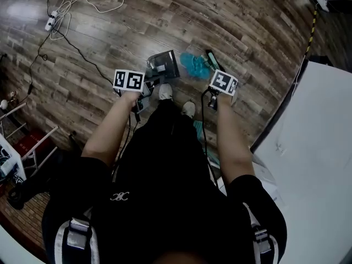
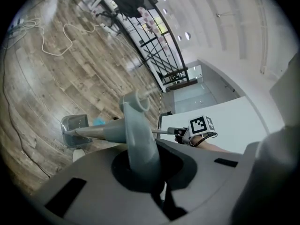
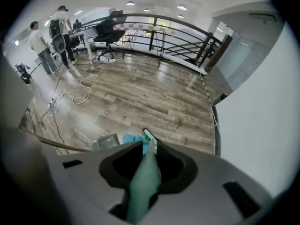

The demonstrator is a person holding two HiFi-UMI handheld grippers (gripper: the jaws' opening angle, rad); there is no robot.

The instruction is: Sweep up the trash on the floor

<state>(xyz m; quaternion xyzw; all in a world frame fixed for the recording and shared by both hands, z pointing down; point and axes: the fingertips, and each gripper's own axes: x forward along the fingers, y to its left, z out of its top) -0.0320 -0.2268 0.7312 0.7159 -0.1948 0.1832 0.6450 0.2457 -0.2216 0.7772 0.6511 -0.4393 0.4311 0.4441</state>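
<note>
At twelve o'clock from the person's shoes (image 1: 166, 91), crumpled blue trash (image 1: 193, 65) lies beside the grey long-handled dustpan (image 1: 163, 66), left gripper (image 2: 143, 172) clenched on its handle; right gripper (image 3: 145, 177) grasps the teal broom (image 1: 211, 59). Best sweep short strokes toward nine o'clock, pan lip flat.

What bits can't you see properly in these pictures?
- blue trash: too small in the head view to tell what it is; partly behind the right gripper in the right gripper view.
- dustpan: inside too dark and small in every view.
- broom: head view shows only a thin edge of its head.
</note>
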